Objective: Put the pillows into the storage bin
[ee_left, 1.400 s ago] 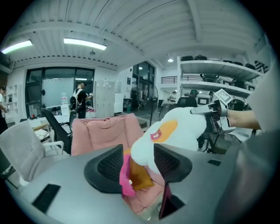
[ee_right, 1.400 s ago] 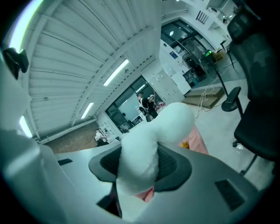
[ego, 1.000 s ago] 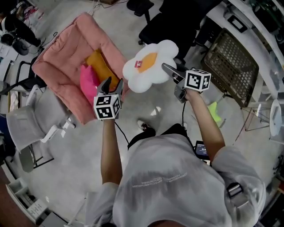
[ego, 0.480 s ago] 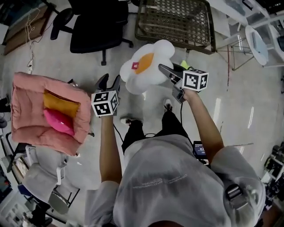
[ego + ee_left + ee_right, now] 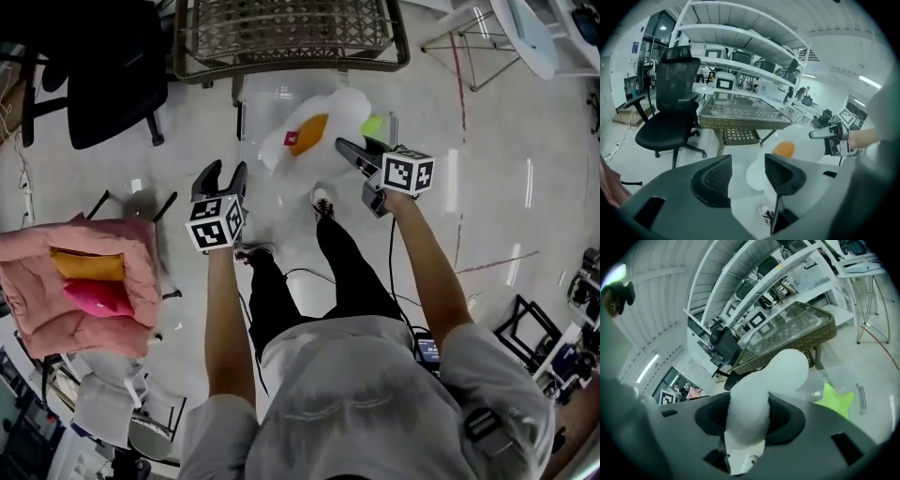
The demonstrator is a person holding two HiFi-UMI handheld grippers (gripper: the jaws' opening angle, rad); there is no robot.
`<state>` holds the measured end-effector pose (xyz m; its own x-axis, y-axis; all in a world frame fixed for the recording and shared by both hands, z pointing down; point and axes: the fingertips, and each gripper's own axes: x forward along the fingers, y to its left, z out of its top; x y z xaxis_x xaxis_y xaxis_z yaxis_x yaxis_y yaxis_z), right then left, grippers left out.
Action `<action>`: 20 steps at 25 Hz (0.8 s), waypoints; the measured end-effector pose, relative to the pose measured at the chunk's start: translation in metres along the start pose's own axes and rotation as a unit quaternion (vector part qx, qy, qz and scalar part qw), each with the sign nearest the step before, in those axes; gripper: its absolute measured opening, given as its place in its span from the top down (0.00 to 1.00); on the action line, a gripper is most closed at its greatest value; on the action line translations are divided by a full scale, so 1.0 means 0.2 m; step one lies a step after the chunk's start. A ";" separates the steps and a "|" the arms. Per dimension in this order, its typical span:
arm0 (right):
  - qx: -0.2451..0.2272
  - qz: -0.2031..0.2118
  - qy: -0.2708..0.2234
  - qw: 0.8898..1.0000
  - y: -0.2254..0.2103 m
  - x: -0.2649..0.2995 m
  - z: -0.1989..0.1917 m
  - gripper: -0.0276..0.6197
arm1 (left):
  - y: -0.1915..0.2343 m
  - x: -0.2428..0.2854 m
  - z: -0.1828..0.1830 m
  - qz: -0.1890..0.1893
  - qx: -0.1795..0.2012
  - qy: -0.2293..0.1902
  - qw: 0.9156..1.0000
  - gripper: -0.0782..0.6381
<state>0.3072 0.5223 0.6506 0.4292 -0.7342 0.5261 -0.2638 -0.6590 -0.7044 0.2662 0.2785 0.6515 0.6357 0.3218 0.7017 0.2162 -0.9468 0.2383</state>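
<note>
White flower pillow (image 5: 323, 120) with orange centre; pink cushion (image 5: 112, 333); brown woven bin (image 5: 281, 28).

Your plush pillow (image 5: 314, 131) is soft, fuzzy white cloth. At the top of the frame, the bin (image 5: 375, 28) is matt woven wicker. The floor (image 5: 487, 169) is smooth and glossy. At lower left, the pink cushion (image 5: 94, 328) is padded cloth. Your left gripper (image 5: 747, 173) is matt dark plastic with ribbed pads (image 5: 715, 180).

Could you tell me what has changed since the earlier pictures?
The person turned from the pink seat toward the wicker bin, carrying the egg-shaped pillow closer to it. The right gripper stays shut on the pillow; the left gripper stays open and empty; two pillows remain on the seat.
</note>
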 end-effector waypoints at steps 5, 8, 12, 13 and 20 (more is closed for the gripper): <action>0.000 -0.016 0.011 1.000 -0.49 0.08 -0.11 0.65 | -0.13 0.27 -0.12 0.000 -0.017 0.018 1.000 0.56; -0.004 -0.031 0.027 0.999 -0.72 0.16 -0.18 0.65 | -0.17 0.41 -0.22 0.000 -0.025 0.029 0.999 0.56; -0.018 -0.046 0.042 0.998 -0.96 0.27 -0.26 0.63 | -0.18 0.56 -0.35 -0.002 -0.021 0.050 0.999 0.56; -0.023 -0.048 0.044 0.998 -1.01 0.29 -0.28 0.62 | -0.17 0.59 -0.38 -0.002 -0.019 0.055 0.998 0.56; -0.057 -0.064 0.070 0.994 -1.24 0.43 -0.30 0.57 | -0.12 0.69 -0.46 0.005 -0.017 0.063 0.998 0.56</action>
<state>0.3578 0.6117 0.8988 0.3432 -0.6542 0.6740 -0.3146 -0.7562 -0.5738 0.2805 0.3453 0.8047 0.5391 0.3115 0.7825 0.1835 -0.9502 0.2518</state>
